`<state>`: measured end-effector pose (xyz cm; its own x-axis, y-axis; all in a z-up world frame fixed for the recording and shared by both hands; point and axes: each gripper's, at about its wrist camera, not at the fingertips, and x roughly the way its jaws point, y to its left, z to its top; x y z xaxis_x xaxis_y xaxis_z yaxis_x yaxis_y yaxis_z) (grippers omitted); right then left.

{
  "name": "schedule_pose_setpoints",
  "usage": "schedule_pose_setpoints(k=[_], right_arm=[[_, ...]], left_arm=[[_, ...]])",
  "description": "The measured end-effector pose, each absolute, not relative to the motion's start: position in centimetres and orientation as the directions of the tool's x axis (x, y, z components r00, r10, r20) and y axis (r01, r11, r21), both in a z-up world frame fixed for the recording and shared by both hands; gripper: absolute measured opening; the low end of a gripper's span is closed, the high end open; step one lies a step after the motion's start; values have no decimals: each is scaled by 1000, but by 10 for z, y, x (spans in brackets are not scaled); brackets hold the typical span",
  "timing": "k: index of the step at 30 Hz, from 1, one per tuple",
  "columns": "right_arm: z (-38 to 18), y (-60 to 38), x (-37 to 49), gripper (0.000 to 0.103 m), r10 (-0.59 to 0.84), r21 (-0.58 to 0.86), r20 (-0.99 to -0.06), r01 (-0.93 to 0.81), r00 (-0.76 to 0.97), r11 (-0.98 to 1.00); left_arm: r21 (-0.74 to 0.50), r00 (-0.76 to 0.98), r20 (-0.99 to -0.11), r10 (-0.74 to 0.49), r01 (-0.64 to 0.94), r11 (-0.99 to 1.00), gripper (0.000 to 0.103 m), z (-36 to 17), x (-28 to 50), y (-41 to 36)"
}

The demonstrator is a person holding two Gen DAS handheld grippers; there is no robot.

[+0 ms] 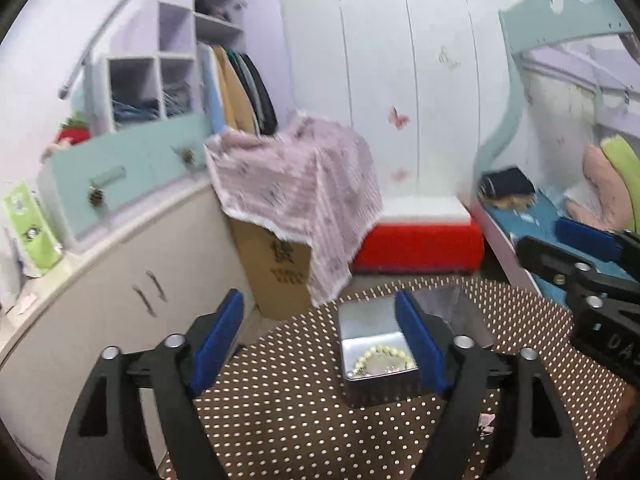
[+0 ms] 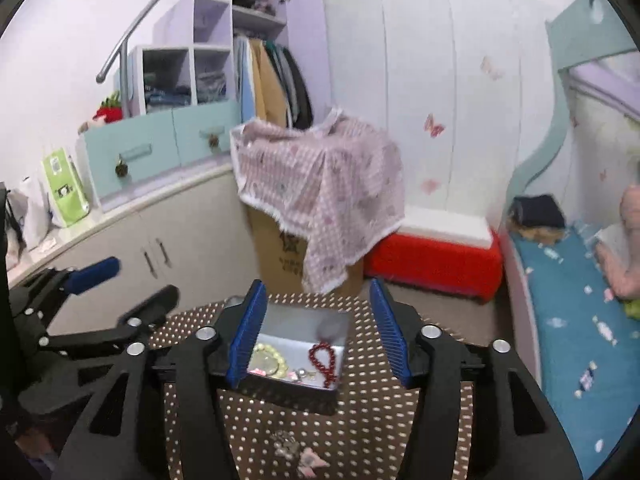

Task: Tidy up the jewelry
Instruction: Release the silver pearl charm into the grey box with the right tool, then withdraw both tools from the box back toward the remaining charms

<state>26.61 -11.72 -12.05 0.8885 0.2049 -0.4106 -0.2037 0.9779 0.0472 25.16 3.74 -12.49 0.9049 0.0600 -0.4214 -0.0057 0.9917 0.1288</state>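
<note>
— Looking at the tin (image 2: 298, 354) first: where does it sit?

— On the dotted tabletop (image 2: 360, 432), open, straight ahead of both tools. Inside lie a pale bead bracelet (image 2: 269, 360) at the left, a red bead bracelet (image 2: 323, 362) at the right, and some small bits between that I cannot name.

— Anything left outside?

— Yes. A pink bow piece (image 2: 311, 459) and a small glittery cluster (image 2: 285, 446) lie on the tabletop nearer than the tin, just under the right gripper (image 2: 318, 332).

— So which hand is better placed?

— The right, I judge. The loose pieces lie below and near of its jaws; it would have to draw back and tip down. From the left gripper (image 1: 320, 344) only a pink scrap (image 1: 487, 423) shows at its right.

— Jaws?

— Both sets spread, nothing between the pads. The left set stands wider.

— Pose?

— Both point forward and slightly down over the tin, side by side. The frames are blurred, so finer detail is uncertain.
</note>
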Motion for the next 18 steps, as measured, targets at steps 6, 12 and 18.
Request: schedule_pose_setpoints(k=[6, 12, 18], right_arm=[[-96, -125, 219, 61, 149, 14, -373, -155, 916, 988], [-75, -121, 175, 68, 134, -16, -330, -148, 934, 989], [-55, -116, 134, 71, 131, -46, -283, -150, 950, 988]], left_arm=[[100, 941, -333, 59, -27, 995, 87, -96, 206, 39], [59, 963, -269, 14, 2, 998, 90, -72, 167, 39], [24, 976, -216, -27, 33, 999, 91, -54, 136, 38]])
